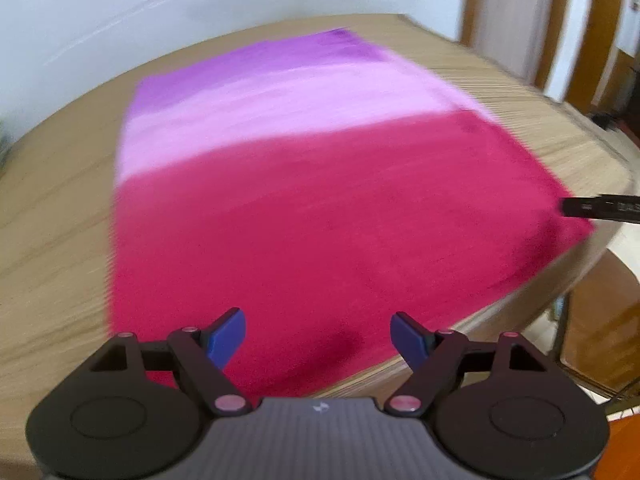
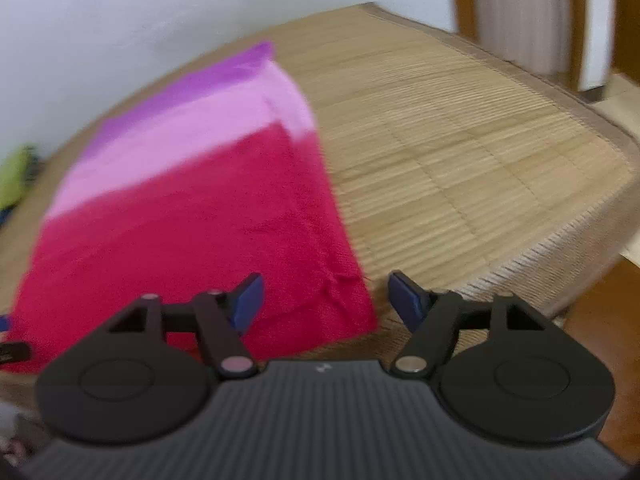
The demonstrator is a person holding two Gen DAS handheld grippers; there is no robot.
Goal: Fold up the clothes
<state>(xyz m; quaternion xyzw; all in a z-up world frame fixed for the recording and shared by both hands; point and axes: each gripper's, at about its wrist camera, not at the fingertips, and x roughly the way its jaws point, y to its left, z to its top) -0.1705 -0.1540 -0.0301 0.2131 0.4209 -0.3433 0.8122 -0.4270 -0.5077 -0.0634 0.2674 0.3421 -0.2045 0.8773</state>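
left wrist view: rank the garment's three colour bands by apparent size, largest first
1. Magenta band, by far the largest, though nearest the camera.
2. Pale pink band.
3. Purple band, smallest, farthest away. Motion blur softens the edges.

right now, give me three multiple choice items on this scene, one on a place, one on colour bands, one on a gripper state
1. Where does the folded cloth lie?
A. on a woven mat
B. on a tiled floor
C. in a basket

2. How many colour bands show on the cloth?
A. one
B. three
C. five

3. How do the jaws of the right gripper stand?
A. clamped on the cloth
B. shut on nothing
C. open, holding nothing

Answers:
1. A, the cloth rests flat on the woven mat, which spreads out to its right in the right wrist view.
2. B, a purple band at the far end, a pale pink one in the middle and a wide magenta one nearest the grippers.
3. C, the blue pads stand wide apart above the cloth's near corner and do not press on it.
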